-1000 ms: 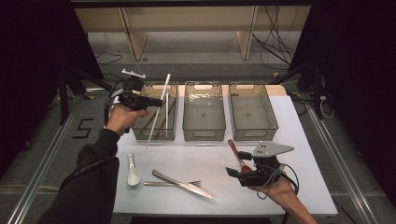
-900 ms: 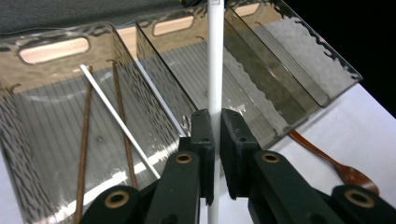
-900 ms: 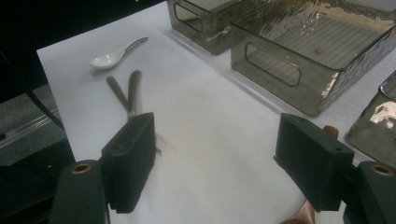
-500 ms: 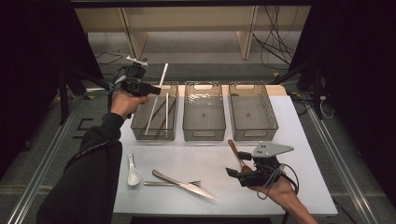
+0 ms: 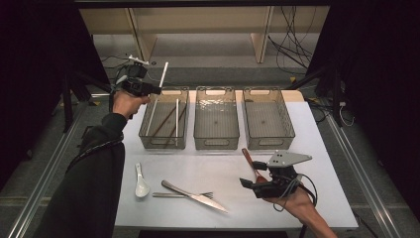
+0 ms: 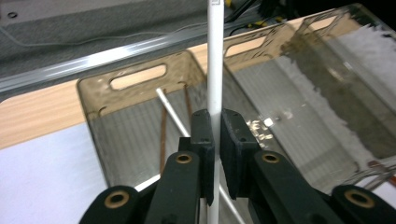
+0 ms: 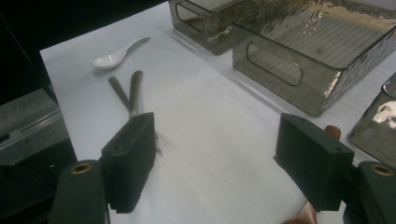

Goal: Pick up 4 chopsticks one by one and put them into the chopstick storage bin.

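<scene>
My left gripper (image 5: 148,90) hovers by the far left corner of the left bin (image 5: 162,147), shut on a white chopstick (image 5: 162,74) that slants down into the bin. In the left gripper view the pads (image 6: 201,133) pinch that chopstick (image 6: 215,56) above the bin (image 6: 93,98). In the bin lie another white chopstick (image 5: 177,116) and brown chopsticks (image 6: 163,135). My right gripper (image 5: 251,173) rests open near the table's front right. Its jaws stand wide over bare white table (image 7: 215,154). A brown wooden handle (image 5: 247,157) lies just beside one jaw.
A white spoon (image 5: 141,184), a knife (image 5: 195,196) and a fork (image 5: 181,195) lie at the front left of the table. Two more clear bins, middle (image 5: 216,144) and right (image 5: 270,145), stand in a row beside the left one.
The left hand has carried the white chopstick away from the person, toward the far left corner of the left bin. The right gripper has stayed put.
</scene>
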The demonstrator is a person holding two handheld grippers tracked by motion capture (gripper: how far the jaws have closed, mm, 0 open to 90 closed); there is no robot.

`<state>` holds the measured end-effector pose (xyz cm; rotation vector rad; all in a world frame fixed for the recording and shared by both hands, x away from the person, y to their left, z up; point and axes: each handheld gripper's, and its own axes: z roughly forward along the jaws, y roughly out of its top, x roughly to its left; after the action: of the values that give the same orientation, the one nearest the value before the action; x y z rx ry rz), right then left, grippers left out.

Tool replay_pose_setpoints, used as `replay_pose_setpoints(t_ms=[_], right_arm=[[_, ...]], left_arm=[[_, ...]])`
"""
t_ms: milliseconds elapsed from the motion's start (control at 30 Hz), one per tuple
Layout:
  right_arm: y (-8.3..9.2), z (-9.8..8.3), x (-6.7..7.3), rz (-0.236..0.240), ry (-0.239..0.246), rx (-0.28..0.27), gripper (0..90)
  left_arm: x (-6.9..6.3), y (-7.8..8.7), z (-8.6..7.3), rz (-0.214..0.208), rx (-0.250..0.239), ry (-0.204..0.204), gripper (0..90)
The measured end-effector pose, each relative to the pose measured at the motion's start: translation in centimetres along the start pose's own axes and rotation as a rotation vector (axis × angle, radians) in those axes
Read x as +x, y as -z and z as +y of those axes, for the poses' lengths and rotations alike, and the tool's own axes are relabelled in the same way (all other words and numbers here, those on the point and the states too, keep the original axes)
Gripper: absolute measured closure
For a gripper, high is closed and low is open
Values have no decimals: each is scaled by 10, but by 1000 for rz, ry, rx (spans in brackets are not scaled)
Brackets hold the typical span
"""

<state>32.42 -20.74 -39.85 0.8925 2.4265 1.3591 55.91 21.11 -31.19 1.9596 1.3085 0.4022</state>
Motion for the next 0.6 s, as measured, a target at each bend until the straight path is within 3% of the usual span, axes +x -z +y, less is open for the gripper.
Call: replay_pose_setpoints(t_ms=[300, 600], right_arm=[[0, 0, 1, 4, 3, 2, 295], [-1, 0, 1, 5, 3, 4, 295]], left_arm=[[5, -11, -2, 43, 3, -33, 834], [10, -22, -14, 52, -3, -41, 833]])
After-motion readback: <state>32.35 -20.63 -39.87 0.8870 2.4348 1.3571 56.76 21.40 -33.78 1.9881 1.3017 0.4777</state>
